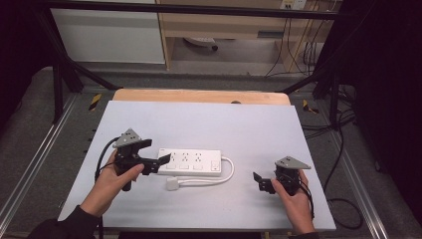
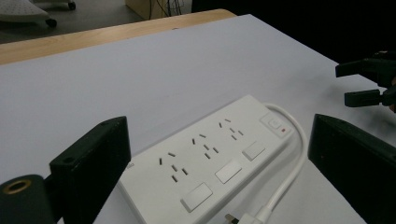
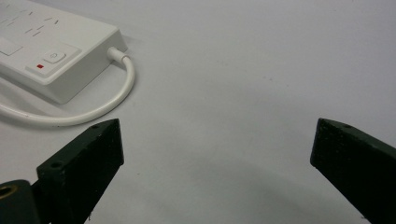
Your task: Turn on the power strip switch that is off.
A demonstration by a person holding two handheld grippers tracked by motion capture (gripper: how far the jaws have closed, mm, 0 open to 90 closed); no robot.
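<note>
While I hold one pair of black tongs in each hand, both pairs stand released, gripping nothing. My left tongs (image 1: pixel 153 153) sit at the left end of the one long white plastic power strip (image 1: pixel 190 162), their jaws spread to either side of that end; I cannot tell whether either jaw touches it. From the left gripper view the strip (image 2: pixel 212 163) runs away between the two wide-apart jaws.

That strip lies flat near the middle of the pale grey desk (image 1: pixel 209 122). On its top I count three socket groups in a row, three white rectangular buttons along the near edge, and one power switch with one small red mark beside it (image 2: pixel 283 131) at the far end. One white round cable (image 1: pixel 226 175) leaves the right end of the strip, loops round toward me and runs back left to one white plug (image 1: pixel 172 184) lying on the desk just in front of the strip.

My right tongs (image 1: pixel 260 182) hover over bare desk, well apart from the strip, to the right of the cable's loop. In the right gripper view their two jaws gape wide with only desk between them, and the strip's switch end (image 3: pixel 56 58) and the cable (image 3: pixel 112 100) lie off to the upper left.
</note>
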